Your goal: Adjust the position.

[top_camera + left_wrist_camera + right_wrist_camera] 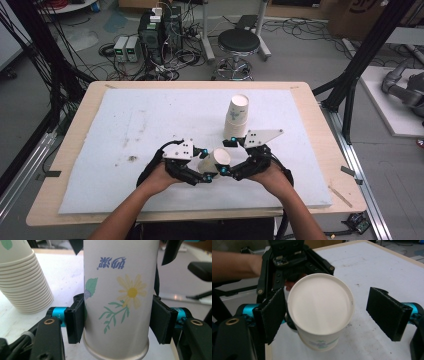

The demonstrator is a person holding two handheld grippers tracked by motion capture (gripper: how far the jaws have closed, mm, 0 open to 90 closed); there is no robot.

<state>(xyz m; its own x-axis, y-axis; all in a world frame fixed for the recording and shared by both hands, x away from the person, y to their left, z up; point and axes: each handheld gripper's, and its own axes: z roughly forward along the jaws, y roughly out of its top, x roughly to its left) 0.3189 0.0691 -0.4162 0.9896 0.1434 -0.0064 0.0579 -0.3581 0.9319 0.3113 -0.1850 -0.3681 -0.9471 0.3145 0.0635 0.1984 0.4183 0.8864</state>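
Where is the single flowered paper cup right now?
In the high view the paper cup is near the table's front centre, clamped in the left gripper, with the open right gripper around it and the stack of cups just behind.

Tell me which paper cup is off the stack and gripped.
The single flower-printed cup, lifted between the two grippers and clamped by the left gripper. The other cups sit nested upside down in the stack behind it.

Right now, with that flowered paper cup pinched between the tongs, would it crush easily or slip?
The flowered paper cup looks thin-walled and empty, so it is probably very light and would dent under a hard squeeze. The left tongs press its smooth, tapered sides, so it might slide. Laid on its side, it would likely roll in a curve.
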